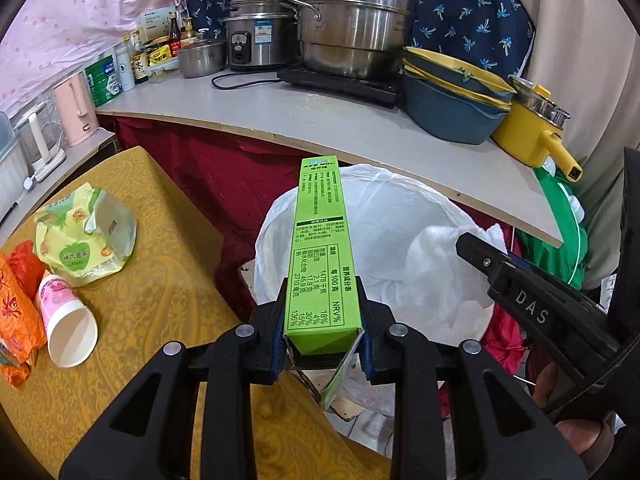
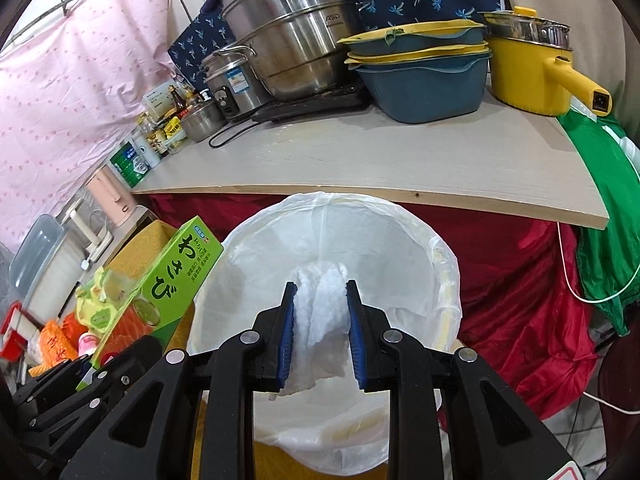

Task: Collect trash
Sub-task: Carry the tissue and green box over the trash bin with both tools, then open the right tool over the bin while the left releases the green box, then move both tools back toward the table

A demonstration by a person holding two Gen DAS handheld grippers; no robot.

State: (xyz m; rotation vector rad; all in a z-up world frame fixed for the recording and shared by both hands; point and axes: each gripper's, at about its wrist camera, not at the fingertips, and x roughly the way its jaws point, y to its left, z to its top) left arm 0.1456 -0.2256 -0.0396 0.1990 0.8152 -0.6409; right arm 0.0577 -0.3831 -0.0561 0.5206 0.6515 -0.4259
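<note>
Our left tool [image 1: 322,332] grips a long green box [image 1: 320,248] and our right tool [image 2: 321,328] pinches a crumpled white tissue [image 2: 320,308], both held over the white-lined trash bin [image 2: 400,232], beyond which stands the desk [image 2: 360,160] crowded with pots.

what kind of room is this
Most likely a small home kitchen: a steamer pot and rice cooker stand on the counter, with sauce bottles in the corner and a lined bin below.

Home kitchen corner: steamer pots [image 1: 356,20], rice cooker [image 1: 256,36], sauce bottles [image 1: 174,34] on counter [image 1: 320,120].
</note>
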